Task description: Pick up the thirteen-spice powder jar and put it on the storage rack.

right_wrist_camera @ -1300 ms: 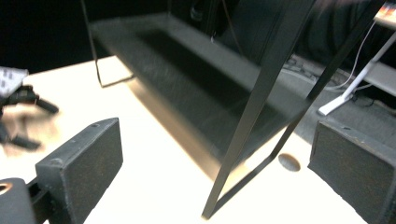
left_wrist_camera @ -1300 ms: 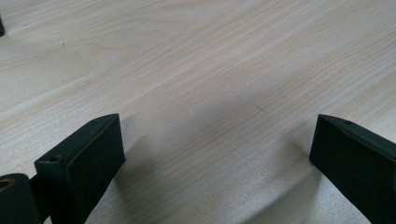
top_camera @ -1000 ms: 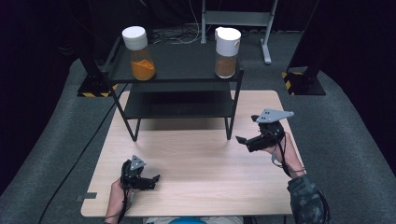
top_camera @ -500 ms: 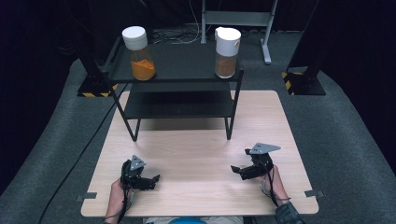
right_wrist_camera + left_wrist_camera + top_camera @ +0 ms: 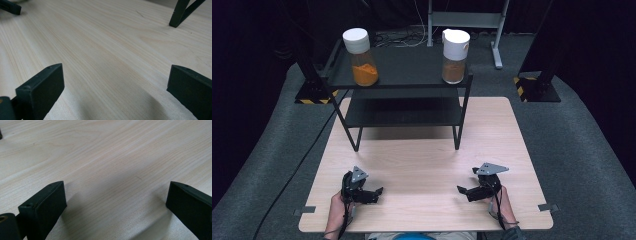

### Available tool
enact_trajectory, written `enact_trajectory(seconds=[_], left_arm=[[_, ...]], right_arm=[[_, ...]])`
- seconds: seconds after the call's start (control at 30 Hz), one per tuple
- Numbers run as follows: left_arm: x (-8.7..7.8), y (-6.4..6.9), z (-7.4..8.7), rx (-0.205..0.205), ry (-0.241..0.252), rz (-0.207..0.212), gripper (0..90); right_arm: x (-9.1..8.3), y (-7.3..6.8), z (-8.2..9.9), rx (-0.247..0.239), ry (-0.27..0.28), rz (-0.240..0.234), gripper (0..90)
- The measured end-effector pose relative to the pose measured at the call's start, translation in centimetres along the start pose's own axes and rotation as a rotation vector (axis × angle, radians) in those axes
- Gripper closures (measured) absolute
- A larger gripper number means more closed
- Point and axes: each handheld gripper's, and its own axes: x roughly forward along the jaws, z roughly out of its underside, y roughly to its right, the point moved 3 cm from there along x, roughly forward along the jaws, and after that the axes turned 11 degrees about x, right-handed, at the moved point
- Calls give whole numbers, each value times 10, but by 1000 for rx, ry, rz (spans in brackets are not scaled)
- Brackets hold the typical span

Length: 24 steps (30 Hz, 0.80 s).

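Pale wooden table point(image 5: 422, 165) carries a black shelf point(image 5: 402, 70) at its far end; two white-lidded jars point(image 5: 360, 50) stand on top, contents hard to identify. Left hand-held gripper point(image 5: 374, 192) and right hand-held gripper point(image 5: 464, 191) rest near the front edge, wide open, empty; forearms cut off below.

Left gripper point(image 5: 371, 192) black, grey three-cornered plate on top, thin black cable trailing along wrist, right gripper point(image 5: 467, 191) same black build, larger grey plate, blocky matte black jaws with small screw holes, dark grey sleeve at right forearm

Two jars point(image 5: 360, 56) point(image 5: 455, 50), one shelf rack point(image 5: 402, 75), one table point(image 5: 422, 165), two claws point(image 5: 371, 194) point(image 5: 466, 192).
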Motion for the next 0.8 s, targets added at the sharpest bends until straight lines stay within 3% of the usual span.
enact_trajectory(seconds=[0.43,0.8], left_arm=[[0,0,0,-1,2,1,23],[0,0,0,1,2,2,23]], right_arm=[[-4,-7,7,-5,43,41,0],[-3,-10,7,-21,37,50,1]])
